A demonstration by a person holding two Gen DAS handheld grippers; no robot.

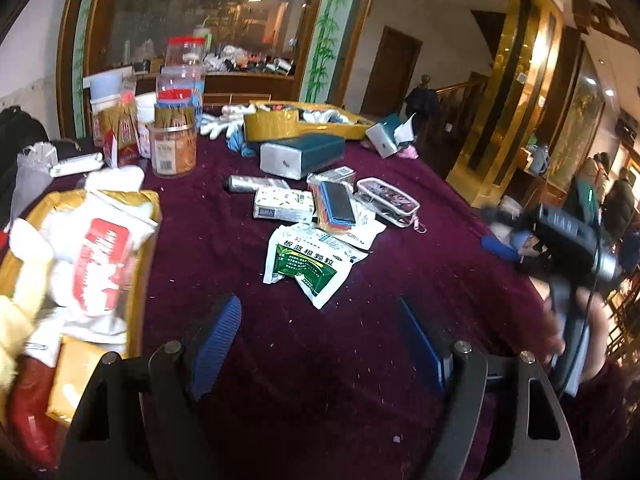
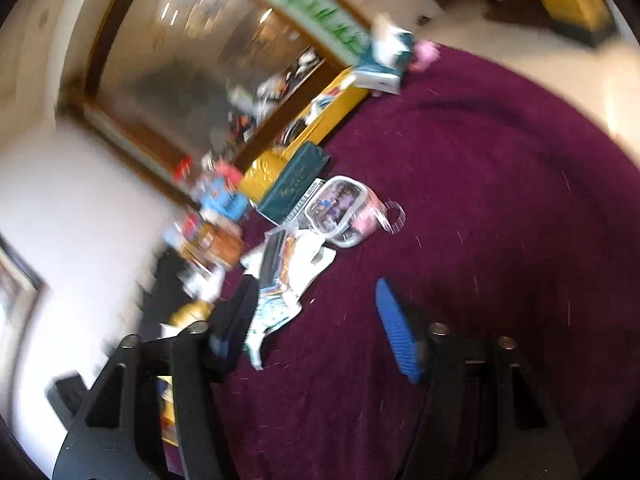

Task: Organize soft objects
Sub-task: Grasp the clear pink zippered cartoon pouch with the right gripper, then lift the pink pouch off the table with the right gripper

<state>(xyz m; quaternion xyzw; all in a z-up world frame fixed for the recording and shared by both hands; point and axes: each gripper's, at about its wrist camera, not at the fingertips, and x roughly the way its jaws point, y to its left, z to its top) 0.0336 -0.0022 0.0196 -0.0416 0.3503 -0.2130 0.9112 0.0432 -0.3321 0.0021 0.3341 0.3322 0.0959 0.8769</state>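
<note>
**Hand-held grippers empty over the packets**

Your left hand-held gripper (image 1: 316, 344) stood apart and empty above the counter (image 1: 420, 248); the right hand-held gripper (image 2: 316, 332) was apart too, holding nothing. The green-and-white packet (image 1: 308, 264) lay just ahead: probably light, floppy and slick, so pinch a crumpled edge. The gold tray (image 1: 140, 216) of soft things sat left.

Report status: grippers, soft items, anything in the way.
Left gripper open, empty; right gripper open, empty. Soft white items piled in gold tray. Green sachet and clear pouch loose on the cloth ahead.
</note>
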